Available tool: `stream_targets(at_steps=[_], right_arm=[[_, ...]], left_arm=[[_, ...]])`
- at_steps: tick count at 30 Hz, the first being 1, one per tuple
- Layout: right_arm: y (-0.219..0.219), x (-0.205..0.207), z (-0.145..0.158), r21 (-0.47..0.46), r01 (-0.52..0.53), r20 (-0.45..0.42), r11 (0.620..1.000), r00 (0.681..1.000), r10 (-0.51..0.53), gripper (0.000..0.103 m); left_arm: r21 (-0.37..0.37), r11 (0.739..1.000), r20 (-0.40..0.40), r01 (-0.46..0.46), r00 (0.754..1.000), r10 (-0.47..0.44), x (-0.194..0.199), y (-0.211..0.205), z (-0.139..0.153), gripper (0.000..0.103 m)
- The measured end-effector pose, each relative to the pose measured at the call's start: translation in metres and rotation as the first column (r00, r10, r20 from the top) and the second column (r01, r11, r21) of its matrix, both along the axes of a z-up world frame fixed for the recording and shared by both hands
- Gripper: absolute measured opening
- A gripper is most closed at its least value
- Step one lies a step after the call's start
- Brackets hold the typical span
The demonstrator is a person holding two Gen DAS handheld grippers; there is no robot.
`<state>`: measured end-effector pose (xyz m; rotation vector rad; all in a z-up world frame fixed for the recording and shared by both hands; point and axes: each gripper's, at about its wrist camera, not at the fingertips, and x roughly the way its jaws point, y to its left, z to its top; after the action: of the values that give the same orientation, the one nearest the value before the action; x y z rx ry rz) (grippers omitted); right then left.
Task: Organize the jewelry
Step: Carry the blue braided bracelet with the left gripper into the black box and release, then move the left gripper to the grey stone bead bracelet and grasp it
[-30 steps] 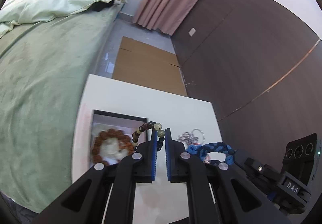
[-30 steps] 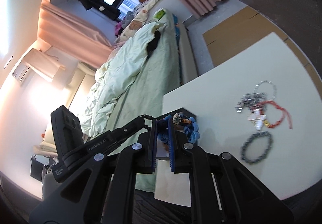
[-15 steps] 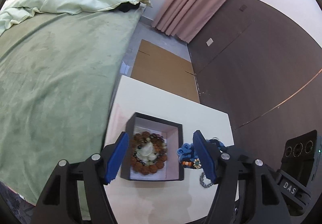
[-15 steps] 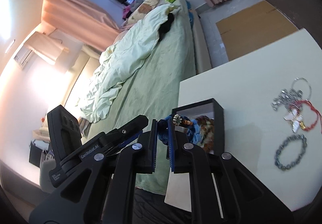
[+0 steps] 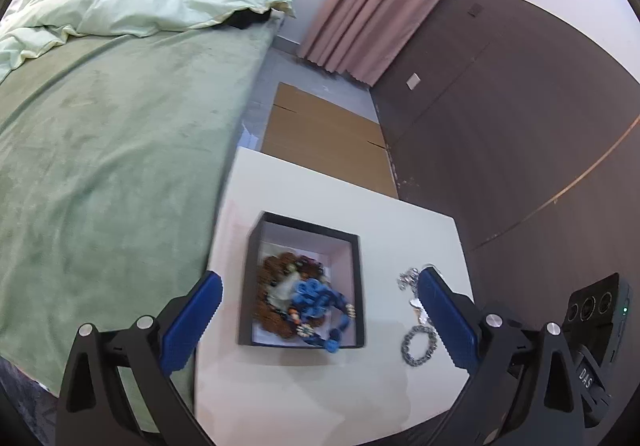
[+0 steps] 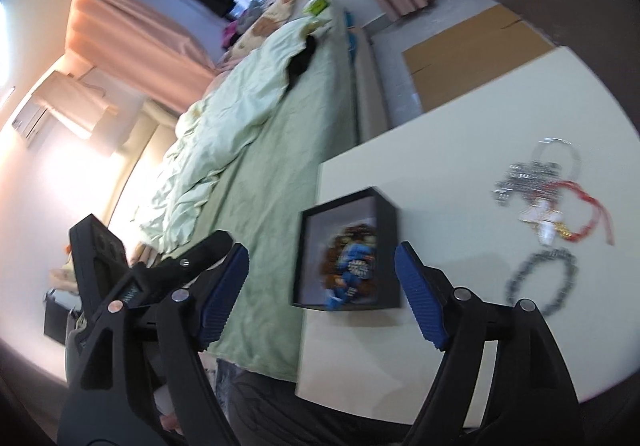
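With both the left gripper (image 5: 318, 320) and right gripper (image 6: 322, 288) wide open and empty, the blue braided bracelet (image 5: 320, 300) lies between their jaws in the black box (image 5: 358, 278), one end draped over the near rim where a passing jaw could snag it out.

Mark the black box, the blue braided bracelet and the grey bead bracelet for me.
black box (image 5: 357, 286), left wrist view, right wall.
blue braided bracelet (image 5: 316, 296), left wrist view, knotted middle.
grey bead bracelet (image 6: 520, 278), right wrist view, left arc.

Right gripper (image 6: 320, 286) spread wide before the black box (image 6: 386, 246)

Blue braided bracelet (image 6: 354, 272) lies inside; grey bead bracelet (image 6: 540, 282) lower right.
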<state>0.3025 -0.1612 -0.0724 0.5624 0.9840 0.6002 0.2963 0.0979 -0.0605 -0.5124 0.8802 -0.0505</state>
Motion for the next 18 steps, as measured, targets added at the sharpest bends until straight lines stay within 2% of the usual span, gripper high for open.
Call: stream_targets(at_steps=[2,9,18], right_arm=[[-0.019,-0.005,0.0,-0.03,0.051,0.004,0.998,0.999,-0.051,0.095],[-0.074,-0.024,0.01,-0.062,0.165,0.063,0.984,0.985,-0.161,0.097],[-0.124,-0.044,0.007,-0.032,0.23,0.059,0.973,0.972,-0.228,0.097]], left_arm=[[0.0,1.0,0.0,0.011,1.0,-0.011,0.0,-0.011,-0.001,0.095],[0.018,0.999,0.013,0.051,0.999,-0.051,-0.007,-0.048,0.002,0.095],[0.039,0.991,0.034,0.127,0.991,-0.129,-0.015,-0.09,0.009,0.095]])
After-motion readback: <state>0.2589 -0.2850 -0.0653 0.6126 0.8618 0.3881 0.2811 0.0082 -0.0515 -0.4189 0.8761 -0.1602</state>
